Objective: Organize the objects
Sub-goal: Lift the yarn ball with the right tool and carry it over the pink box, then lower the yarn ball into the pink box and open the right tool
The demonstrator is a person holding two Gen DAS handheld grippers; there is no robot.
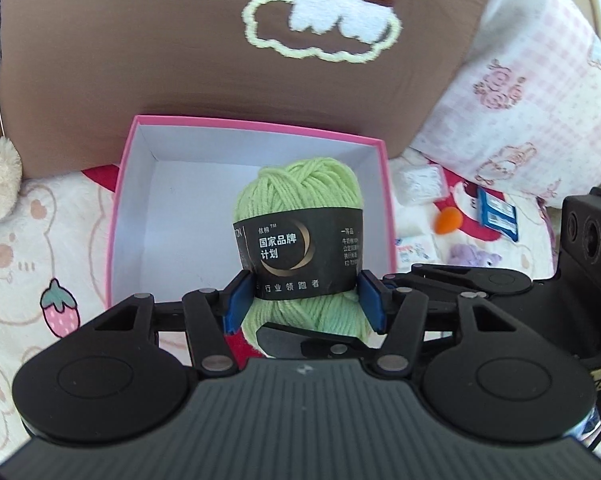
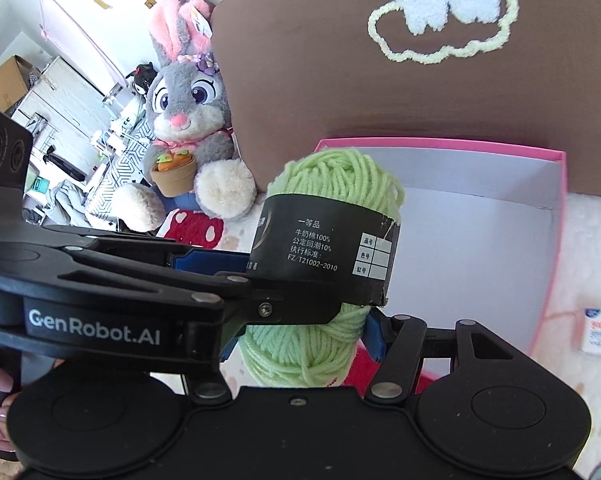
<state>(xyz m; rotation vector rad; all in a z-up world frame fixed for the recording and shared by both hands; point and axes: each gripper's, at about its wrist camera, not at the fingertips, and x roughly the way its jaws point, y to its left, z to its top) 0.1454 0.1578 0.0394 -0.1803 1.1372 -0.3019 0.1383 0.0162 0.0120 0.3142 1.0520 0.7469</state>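
Where tongs (image 1: pixel 302 300) clamp: one skein (image 1: pixel 300 216).

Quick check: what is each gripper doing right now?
Left gripper: shut on the yarn, over the pink box.
Right gripper: around the same yarn; cannot tell whether its pads grip it.

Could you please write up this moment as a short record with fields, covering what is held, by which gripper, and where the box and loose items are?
held item: green yarn skein with a black paper label
left gripper: shut on the skein, blue pads at both sides of the label
right gripper: state unclear, close beside the skein
pink box: open, white inside, nothing lying in it, directly behind the skein
backdrop: brown cushion behind the box
loose items: orange pom-pom, blue packet right of the box
plush: grey rabbit toy
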